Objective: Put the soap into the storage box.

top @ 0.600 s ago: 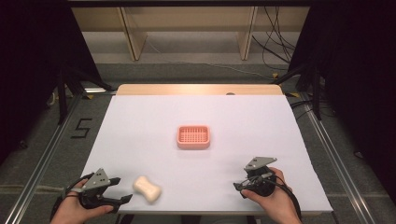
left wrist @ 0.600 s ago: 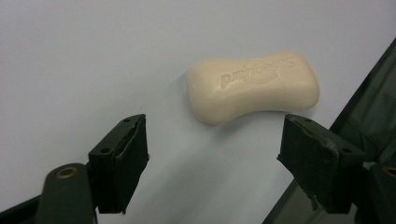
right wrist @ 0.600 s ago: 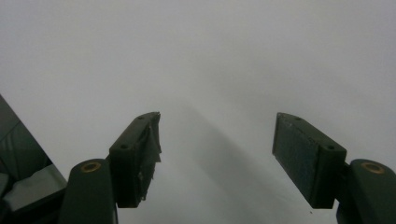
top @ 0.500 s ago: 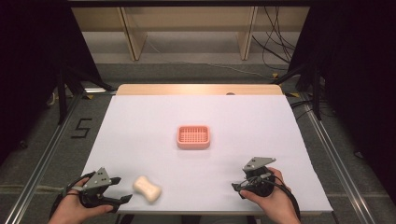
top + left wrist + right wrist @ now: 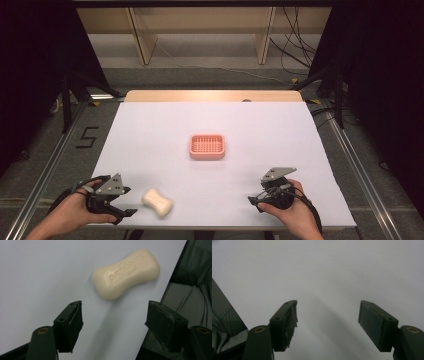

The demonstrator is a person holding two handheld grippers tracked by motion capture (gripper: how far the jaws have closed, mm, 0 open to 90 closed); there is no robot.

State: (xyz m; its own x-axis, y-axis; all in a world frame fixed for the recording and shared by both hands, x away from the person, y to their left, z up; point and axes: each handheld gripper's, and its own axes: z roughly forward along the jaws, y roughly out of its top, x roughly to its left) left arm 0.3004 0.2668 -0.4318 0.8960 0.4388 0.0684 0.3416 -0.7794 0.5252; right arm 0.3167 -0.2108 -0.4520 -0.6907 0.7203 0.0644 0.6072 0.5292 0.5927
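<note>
A bar of soap [image 5: 126,273] is seen lying on the white table [image 5: 165,130] just ahead of the left gripper [image 5: 122,200], its jaws held apart as if for a grab, while the right gripper [image 5: 257,197], likewise spread and empty, is kept well off from the pink tray [image 5: 207,147] beyond.

Soap bar [image 5: 158,202] motion-blurred in high view, forearms cut by bottom edge

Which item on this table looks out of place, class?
The cream soap bar lies askew on the bare white table near its front edge, ahead of the open left gripper, not in the pink soap dish.
</note>
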